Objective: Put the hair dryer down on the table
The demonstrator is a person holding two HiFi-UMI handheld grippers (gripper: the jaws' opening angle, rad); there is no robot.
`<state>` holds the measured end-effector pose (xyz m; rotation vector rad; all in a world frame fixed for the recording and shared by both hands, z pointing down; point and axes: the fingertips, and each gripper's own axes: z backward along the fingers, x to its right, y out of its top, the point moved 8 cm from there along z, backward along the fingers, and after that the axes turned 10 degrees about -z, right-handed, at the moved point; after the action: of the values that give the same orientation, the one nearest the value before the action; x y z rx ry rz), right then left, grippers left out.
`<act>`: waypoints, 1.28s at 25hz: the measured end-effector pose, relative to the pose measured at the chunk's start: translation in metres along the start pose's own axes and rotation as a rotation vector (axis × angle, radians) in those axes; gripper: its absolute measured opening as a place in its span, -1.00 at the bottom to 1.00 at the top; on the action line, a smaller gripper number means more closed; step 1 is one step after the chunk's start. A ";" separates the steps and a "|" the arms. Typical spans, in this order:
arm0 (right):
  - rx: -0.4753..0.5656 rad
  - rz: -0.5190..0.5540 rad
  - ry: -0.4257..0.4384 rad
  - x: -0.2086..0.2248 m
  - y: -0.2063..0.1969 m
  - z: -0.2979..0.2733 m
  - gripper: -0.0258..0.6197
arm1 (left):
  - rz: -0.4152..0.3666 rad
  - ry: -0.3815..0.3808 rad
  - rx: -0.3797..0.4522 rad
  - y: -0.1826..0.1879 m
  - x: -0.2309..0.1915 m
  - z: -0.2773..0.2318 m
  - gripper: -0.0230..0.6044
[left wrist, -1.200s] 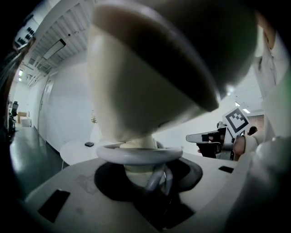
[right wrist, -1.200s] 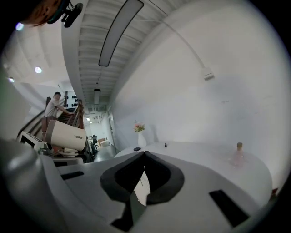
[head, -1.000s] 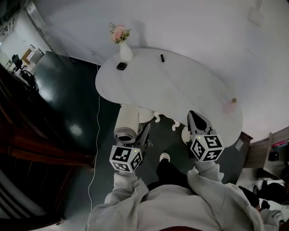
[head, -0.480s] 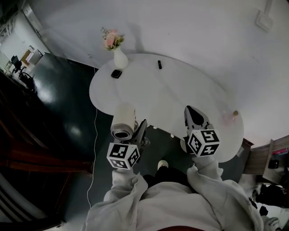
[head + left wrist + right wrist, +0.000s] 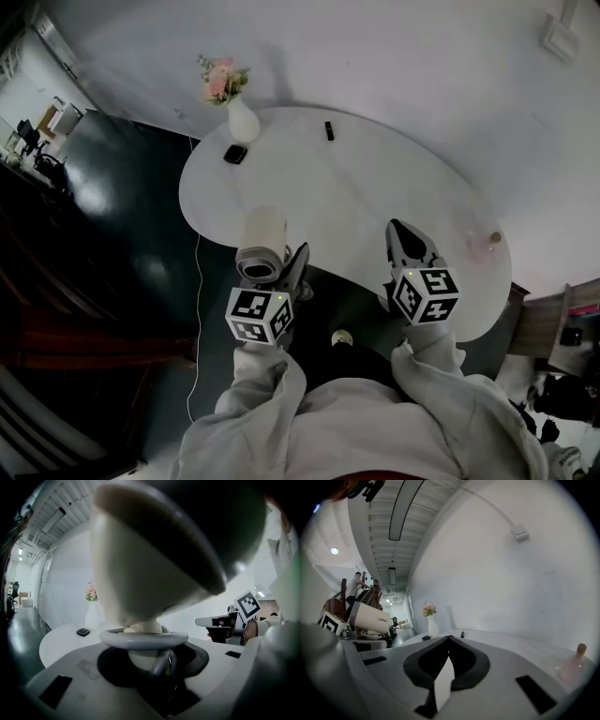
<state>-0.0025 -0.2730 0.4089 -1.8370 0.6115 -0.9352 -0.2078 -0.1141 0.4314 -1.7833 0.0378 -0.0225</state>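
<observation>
The cream hair dryer [image 5: 262,246] hangs over the near edge of the white oval table [image 5: 375,187], barrel level, its dark open end toward me. My left gripper [image 5: 298,264] is shut on its handle [image 5: 140,657]. A grey hanging loop [image 5: 143,638] circles the handle above the jaws, and the barrel [image 5: 154,559] fills the top of the left gripper view. My right gripper [image 5: 398,231] is shut and empty, its tips meeting [image 5: 449,638] above the table's front edge. From there the hair dryer [image 5: 370,617] shows at the left.
A white vase of pink flowers [image 5: 242,120] stands at the table's far left, with a small black box [image 5: 235,154] beside it and a small dark object [image 5: 329,130] at the back. A pinkish bottle [image 5: 494,240] stands at the right end. Dark floor lies left.
Both grippers have moved forward toward the table. The hair dryer, earlier over the floor in front of the edge, now hangs over the table's near rim. The grip is unchanged.
</observation>
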 end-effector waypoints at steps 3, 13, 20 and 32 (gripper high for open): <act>-0.013 -0.003 -0.019 0.004 0.001 -0.013 -0.77 | -0.005 -0.012 -0.031 -0.001 -0.015 -0.018 -0.33; -0.023 -0.033 -0.118 0.018 0.023 -0.081 -0.77 | -0.030 -0.103 -0.126 0.003 -0.080 -0.107 -0.33; -0.031 -0.075 -0.199 0.031 0.028 -0.120 -0.77 | -0.112 -0.210 -0.265 -0.006 -0.108 -0.171 -0.33; -0.043 -0.114 -0.343 0.049 0.025 -0.140 -0.77 | -0.381 -0.443 -0.510 -0.029 -0.118 -0.257 -0.33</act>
<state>-0.0883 -0.3931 0.4382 -2.0279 0.3195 -0.6600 -0.3341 -0.3547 0.5143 -2.2407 -0.6666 0.1179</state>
